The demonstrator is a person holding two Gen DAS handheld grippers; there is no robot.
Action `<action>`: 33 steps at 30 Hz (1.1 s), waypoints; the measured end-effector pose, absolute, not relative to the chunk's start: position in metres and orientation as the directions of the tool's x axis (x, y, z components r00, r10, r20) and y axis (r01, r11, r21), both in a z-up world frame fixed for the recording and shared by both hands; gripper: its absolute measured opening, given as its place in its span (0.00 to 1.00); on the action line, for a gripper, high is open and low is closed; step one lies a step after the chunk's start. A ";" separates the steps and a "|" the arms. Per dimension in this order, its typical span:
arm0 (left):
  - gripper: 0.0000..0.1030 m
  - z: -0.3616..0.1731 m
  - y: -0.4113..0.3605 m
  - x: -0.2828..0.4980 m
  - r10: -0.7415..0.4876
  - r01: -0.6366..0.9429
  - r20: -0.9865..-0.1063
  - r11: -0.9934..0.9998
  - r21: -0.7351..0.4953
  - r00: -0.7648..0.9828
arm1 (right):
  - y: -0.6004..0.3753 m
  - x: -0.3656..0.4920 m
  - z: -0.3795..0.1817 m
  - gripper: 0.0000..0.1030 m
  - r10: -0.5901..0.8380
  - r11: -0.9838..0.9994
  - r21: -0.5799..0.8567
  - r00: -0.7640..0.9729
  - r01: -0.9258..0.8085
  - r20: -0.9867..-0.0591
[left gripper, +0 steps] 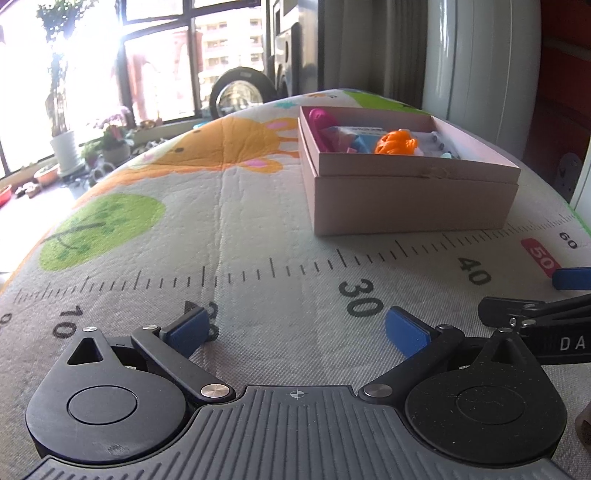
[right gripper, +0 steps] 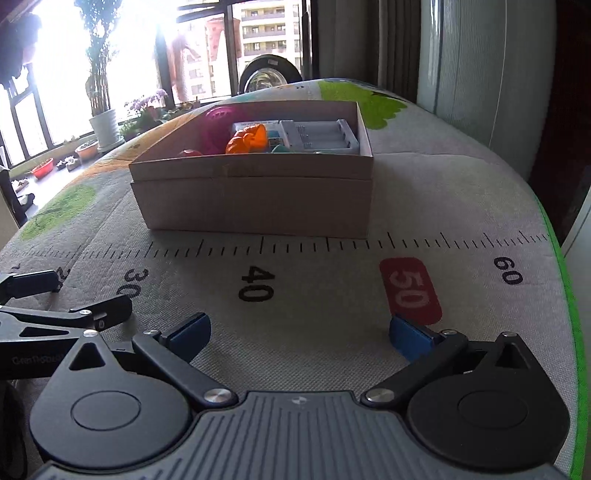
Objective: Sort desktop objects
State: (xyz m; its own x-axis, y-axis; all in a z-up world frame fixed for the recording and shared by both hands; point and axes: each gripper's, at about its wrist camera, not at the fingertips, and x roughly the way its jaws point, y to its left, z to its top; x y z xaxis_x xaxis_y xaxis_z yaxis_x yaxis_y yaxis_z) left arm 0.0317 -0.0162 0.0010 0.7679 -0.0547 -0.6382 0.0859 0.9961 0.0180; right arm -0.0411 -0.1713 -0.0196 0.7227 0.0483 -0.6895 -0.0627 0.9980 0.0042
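Two grippers rest low over the printed mat point(left gripper: 258, 206) covering the desk, side by side. The left gripper point(left gripper: 295, 330) has its blue pads spread wide, holding nothing; the right gripper point(right gripper: 299, 332) is likewise spread and empty. Beyond them, in the upper middle of each frame, stands the pink box point(right gripper: 255, 206), with an orange toy point(left gripper: 397, 142), a magenta toy point(right gripper: 218, 125) and a grey battery case point(right gripper: 321, 134) inside.

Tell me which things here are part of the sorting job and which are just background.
Job: pink box; orange toy, magenta toy and grey battery holder inside it; left gripper and right gripper, both open.
Background: play mat; potted plants; window.
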 end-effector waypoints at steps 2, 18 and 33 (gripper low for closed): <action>1.00 0.001 -0.014 0.032 -0.065 0.085 -0.639 0.996 0.001 0.766 | -0.171 -0.044 -0.022 1.00 0.041 0.999 0.011 0.737 -0.045 -0.675; 1.00 0.000 -0.011 0.029 -0.065 0.085 -0.640 0.996 0.001 0.766 | -0.173 -0.052 -0.024 1.00 0.049 0.998 0.007 0.766 -0.058 -0.641; 1.00 0.000 -0.011 0.029 -0.065 0.085 -0.640 0.996 0.001 0.766 | -0.174 -0.052 -0.024 1.00 0.049 0.998 0.006 0.766 -0.058 -0.641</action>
State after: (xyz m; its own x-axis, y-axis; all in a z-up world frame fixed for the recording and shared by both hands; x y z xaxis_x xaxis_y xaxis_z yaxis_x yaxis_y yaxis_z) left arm 0.0291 -0.0112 -0.0002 0.7658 -0.0650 -0.6398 0.0850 0.9964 0.0006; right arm -0.0522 -0.1738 -0.0236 0.7661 0.0487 -0.6409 -0.0581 0.9983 0.0064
